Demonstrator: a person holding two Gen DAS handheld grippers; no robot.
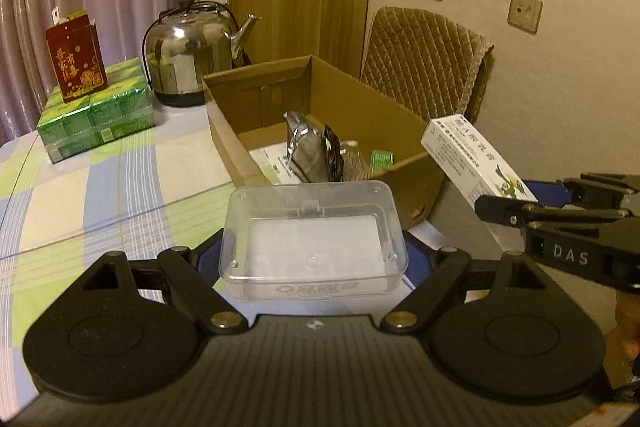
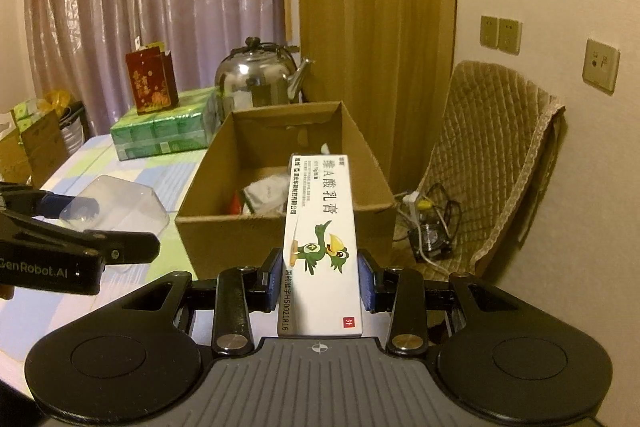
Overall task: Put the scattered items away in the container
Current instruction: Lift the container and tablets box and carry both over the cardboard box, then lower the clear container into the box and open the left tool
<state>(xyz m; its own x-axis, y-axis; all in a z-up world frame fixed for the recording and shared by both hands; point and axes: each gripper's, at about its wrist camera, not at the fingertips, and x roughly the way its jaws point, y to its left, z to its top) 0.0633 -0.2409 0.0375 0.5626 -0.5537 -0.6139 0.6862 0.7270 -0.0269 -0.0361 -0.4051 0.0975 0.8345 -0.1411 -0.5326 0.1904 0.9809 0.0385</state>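
Observation:
My left gripper (image 1: pixel 314 251) is shut on a clear plastic box (image 1: pixel 314 241), held in the air just in front of the open cardboard box (image 1: pixel 360 115). My right gripper (image 2: pixel 322 277) is shut on a long white ointment carton (image 2: pixel 320 239) with a green bird printed on it. That carton (image 1: pixel 476 163) points toward the cardboard box (image 2: pixel 224 227) from its near right corner. Inside the cardboard box lie a silver foil pouch (image 1: pixel 304 143), a green packet (image 1: pixel 382 161) and papers. The clear box (image 2: pixel 116 207) shows at the left of the right wrist view.
A checked cloth covers the table (image 1: pixel 100 187). Behind the cardboard box stand a steel kettle (image 1: pixel 192 51), a green wrapped pack (image 1: pixel 96 115) and a red carton (image 1: pixel 76 59). A quilted chair (image 1: pixel 428 63) stands to the right, with cables (image 2: pixel 428 223) on the floor under it.

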